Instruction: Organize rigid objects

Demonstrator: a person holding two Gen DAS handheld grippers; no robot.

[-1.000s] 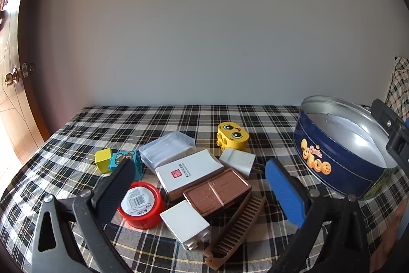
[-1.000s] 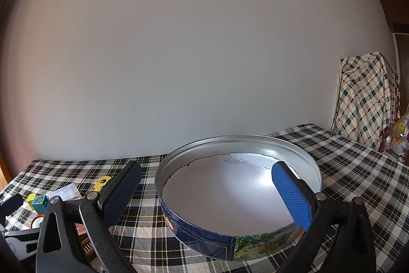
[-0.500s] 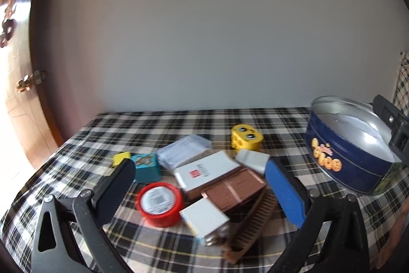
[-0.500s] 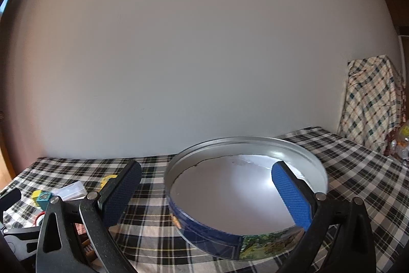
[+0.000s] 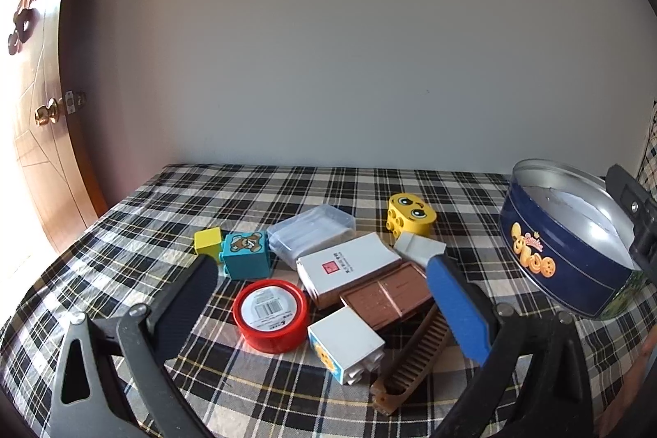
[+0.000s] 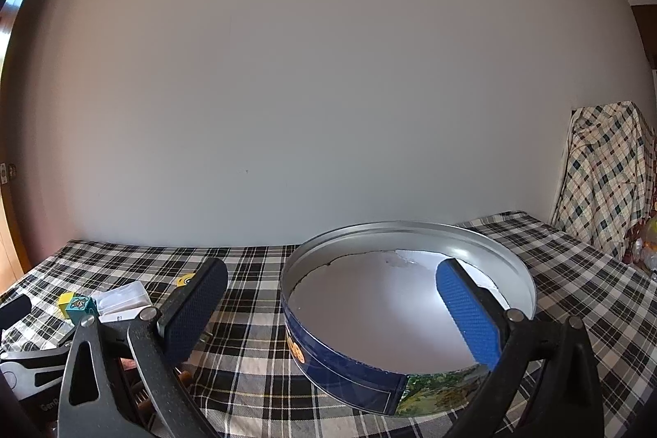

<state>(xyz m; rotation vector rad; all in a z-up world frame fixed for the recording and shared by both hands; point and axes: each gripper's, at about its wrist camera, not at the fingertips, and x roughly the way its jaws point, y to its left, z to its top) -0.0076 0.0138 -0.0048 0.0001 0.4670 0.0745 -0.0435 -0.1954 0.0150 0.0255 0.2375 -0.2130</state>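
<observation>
On the plaid cloth lies a heap of small objects: a red round tin [image 5: 271,315], a white box [image 5: 349,267], a brown case [image 5: 388,298], a brown comb [image 5: 414,356], a white block [image 5: 347,343], a teal bear block [image 5: 246,253], a small yellow cube [image 5: 208,240], a clear case [image 5: 312,230] and a yellow face block [image 5: 410,218]. My left gripper [image 5: 324,306] hovers open above the heap, holding nothing. The blue cookie tin [image 6: 410,298] stands empty at the right. My right gripper [image 6: 332,308] is open over the tin's near side.
A wooden door with a brass knob [image 5: 47,113] stands left of the table. A plain wall runs along the table's [image 5: 246,187] far edge. A plaid-covered piece of furniture [image 6: 607,171] stands at the far right. The left gripper's body [image 6: 24,368] shows low in the right wrist view.
The left gripper has shifted left and drawn back a little, so the heap and tin sit further right in its view. The right gripper has swung left; the tin appears further right.
</observation>
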